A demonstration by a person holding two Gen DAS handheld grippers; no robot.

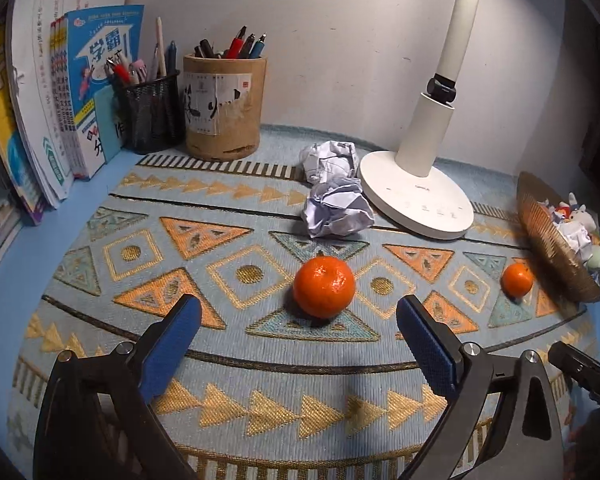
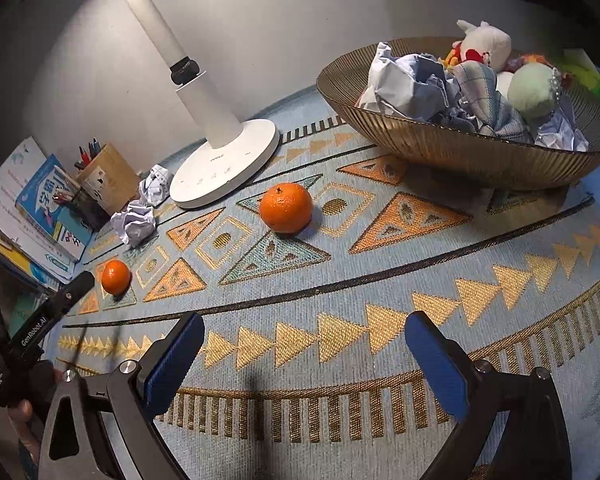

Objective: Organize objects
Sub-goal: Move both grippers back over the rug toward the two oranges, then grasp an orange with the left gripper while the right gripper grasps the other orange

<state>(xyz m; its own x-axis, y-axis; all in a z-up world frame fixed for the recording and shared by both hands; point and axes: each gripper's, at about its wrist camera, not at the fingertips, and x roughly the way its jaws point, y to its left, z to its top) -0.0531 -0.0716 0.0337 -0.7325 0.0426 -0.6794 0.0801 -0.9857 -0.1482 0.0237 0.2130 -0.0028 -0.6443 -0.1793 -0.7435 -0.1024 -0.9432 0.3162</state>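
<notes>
Left gripper [image 1: 298, 314] agape, orange [image 1: 324, 288] just ahead.

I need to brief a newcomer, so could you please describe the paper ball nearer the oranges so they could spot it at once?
Start at the white lamp at the back of the mat. Two crumpled paper balls lie just left of its round base. The one meant is the front ball, closer to the oranges; the other ball sits behind it, closer to the wall.

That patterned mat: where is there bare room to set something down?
The widest free patch is the near part of the mat, between both open claws and the two oranges. Another lies left of the left claw's orange, before the books. It is crowded by the lamp base, paper balls and full bowl.
</notes>
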